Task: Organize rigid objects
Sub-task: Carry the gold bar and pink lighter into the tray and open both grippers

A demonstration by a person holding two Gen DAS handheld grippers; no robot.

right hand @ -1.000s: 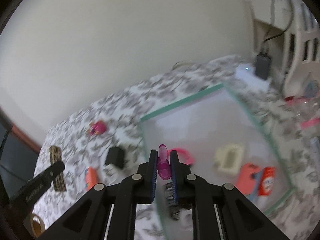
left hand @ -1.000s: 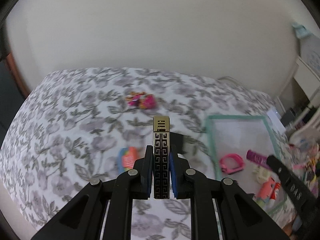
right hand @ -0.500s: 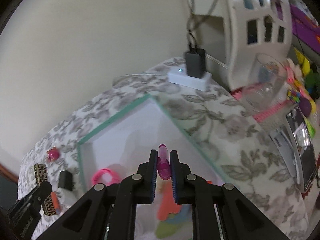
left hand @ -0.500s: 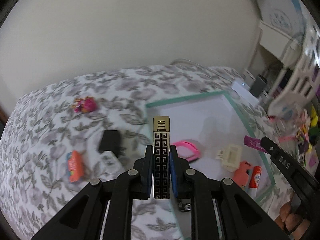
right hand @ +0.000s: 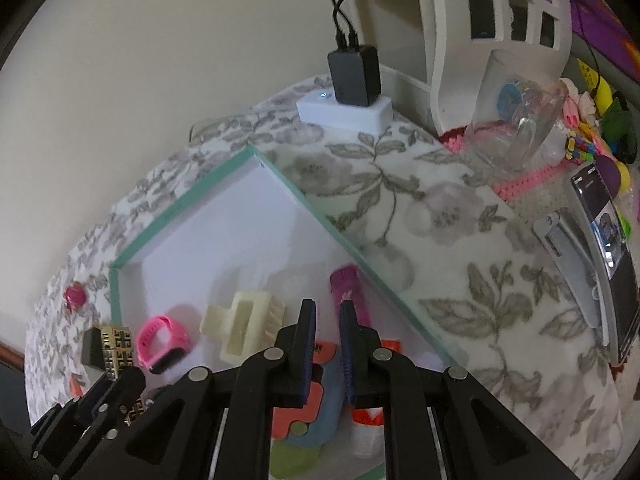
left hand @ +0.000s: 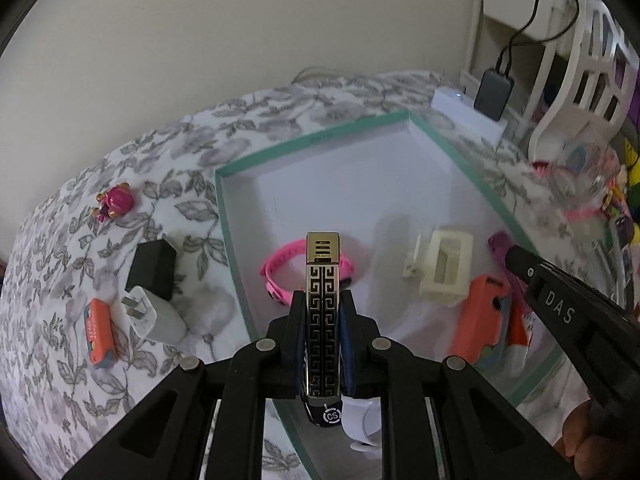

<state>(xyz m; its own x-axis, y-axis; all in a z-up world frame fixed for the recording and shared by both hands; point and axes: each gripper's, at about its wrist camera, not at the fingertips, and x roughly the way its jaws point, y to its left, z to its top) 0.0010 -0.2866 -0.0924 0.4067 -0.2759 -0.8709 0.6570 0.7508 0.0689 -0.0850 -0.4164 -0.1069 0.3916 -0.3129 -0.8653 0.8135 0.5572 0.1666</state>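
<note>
My left gripper (left hand: 323,300) is shut on a gold and black patterned lighter (left hand: 323,312), held upright above the near part of a shallow white tray with a green rim (left hand: 312,138). The lighter also shows in the right wrist view (right hand: 116,346). My right gripper (right hand: 327,308) is open and empty over the tray's right side. A magenta tube (right hand: 350,292) lies in the tray just beyond its fingertips, by the rim. The tray also holds a pink wristband (left hand: 280,276), a cream clip (left hand: 442,266) and orange pieces (left hand: 480,316).
On the floral bedspread left of the tray lie a black adapter (left hand: 152,268), a white plug (left hand: 154,316), an orange eraser (left hand: 100,332) and a pink toy (left hand: 116,200). A white power strip with a black charger (right hand: 354,92), a glass (right hand: 516,128) and a phone (right hand: 608,248) are to the right.
My right gripper has opened and let go of the magenta tube, which now lies in the tray. My left gripper has carried the lighter further right, over the tray.
</note>
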